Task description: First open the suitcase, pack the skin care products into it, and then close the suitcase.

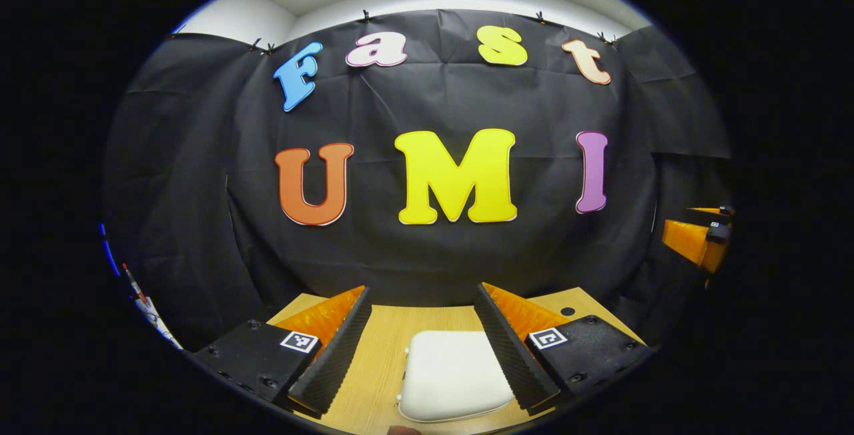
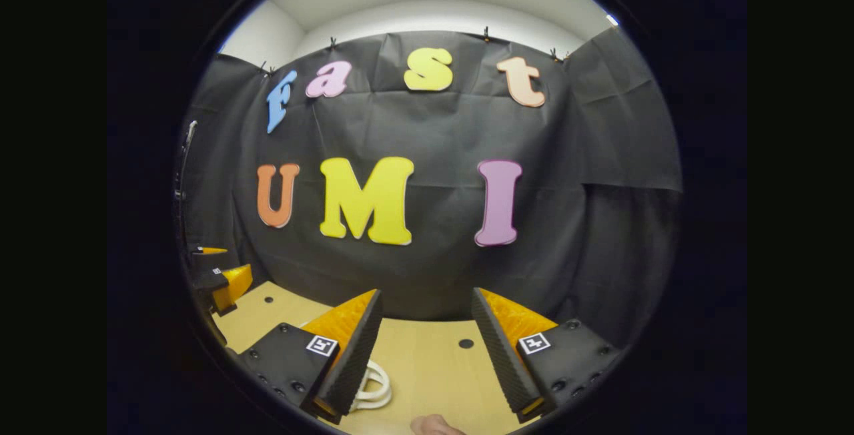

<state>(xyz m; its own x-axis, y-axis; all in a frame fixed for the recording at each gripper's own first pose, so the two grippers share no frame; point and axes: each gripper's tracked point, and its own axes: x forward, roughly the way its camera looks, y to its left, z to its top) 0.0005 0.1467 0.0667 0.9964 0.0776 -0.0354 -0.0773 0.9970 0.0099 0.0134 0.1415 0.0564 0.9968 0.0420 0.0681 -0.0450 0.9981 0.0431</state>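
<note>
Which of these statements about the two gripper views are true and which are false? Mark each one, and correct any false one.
1. The white suitcase lies closed on the wooden table. True.
2. The left gripper is clamped on the suitcase. False: its fingers stand apart, open, with the case seen between them and nothing pressed.
3. The right gripper is open and holds nothing. True.
4. In the right gripper view, a white handle shows beside its left finger. True.
5. The suitcase's lid is lifted and bottles lie inside. False: the lid is down.
</note>
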